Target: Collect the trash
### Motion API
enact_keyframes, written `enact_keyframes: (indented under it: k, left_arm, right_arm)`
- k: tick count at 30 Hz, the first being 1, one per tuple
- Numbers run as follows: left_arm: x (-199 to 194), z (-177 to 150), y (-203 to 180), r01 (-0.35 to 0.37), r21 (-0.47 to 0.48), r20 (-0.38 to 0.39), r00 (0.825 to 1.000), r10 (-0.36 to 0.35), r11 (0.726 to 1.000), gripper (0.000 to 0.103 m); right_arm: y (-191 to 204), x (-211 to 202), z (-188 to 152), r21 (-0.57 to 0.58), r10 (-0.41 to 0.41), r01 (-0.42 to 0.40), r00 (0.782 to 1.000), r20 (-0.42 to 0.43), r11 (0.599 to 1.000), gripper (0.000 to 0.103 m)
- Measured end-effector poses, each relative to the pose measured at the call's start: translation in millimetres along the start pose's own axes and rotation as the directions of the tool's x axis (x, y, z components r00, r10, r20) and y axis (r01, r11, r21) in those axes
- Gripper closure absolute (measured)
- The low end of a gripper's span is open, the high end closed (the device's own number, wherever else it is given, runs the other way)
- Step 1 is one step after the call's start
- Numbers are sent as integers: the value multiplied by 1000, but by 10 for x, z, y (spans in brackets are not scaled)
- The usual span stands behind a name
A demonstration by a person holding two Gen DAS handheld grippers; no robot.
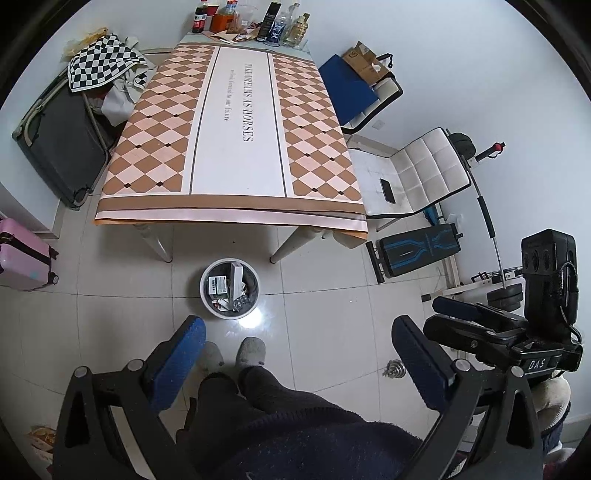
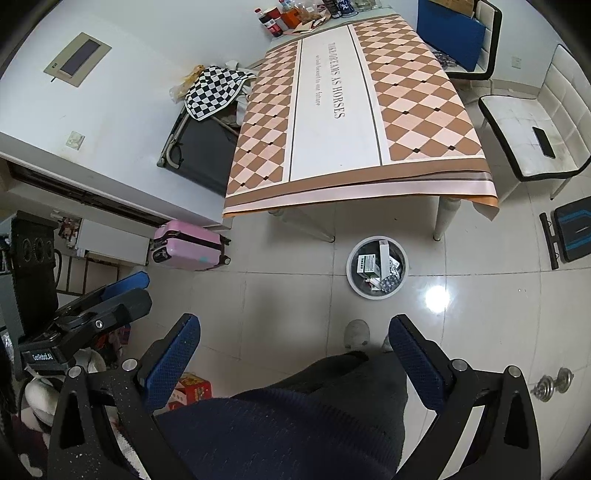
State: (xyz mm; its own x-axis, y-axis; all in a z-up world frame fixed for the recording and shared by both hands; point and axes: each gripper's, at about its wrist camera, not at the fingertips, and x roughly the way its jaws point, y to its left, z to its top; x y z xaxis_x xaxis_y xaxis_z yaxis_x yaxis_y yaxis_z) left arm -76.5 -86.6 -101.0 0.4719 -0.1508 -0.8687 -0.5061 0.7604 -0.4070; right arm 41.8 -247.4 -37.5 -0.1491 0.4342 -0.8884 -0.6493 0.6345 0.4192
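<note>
Beside table leg, trash bin (image 1: 229, 288) holds boxes; both grippers' fingers (image 1: 177, 363) (image 2: 415, 360) spread, gripping nothing.

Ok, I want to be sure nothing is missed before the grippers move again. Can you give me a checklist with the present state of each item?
1. Left gripper free to grasp: ok, fingers apart, nothing between them.
2. Right gripper free to grasp: ok, open and empty.
3. Trash bin in view and upright: ok, on the floor in front of the table.
4. Room left in the bin: cannot tell; boxes and packets already lie inside.
5. Middle of the table free of trash: ok, the cloth is bare there.
6. Far end of the table sorted: not ok, bottles and paper scraps remain; which are trash cannot tell.
</note>
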Motion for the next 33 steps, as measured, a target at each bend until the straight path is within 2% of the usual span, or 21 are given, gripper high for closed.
enact_keyframes:
  k: [33]
  left_arm:
    - [42,21,-71,2,3,-14,1000,-2,1000,0]
  right_arm:
    - [-61,-27,40,-27,17,-18,999,-40,999,0]
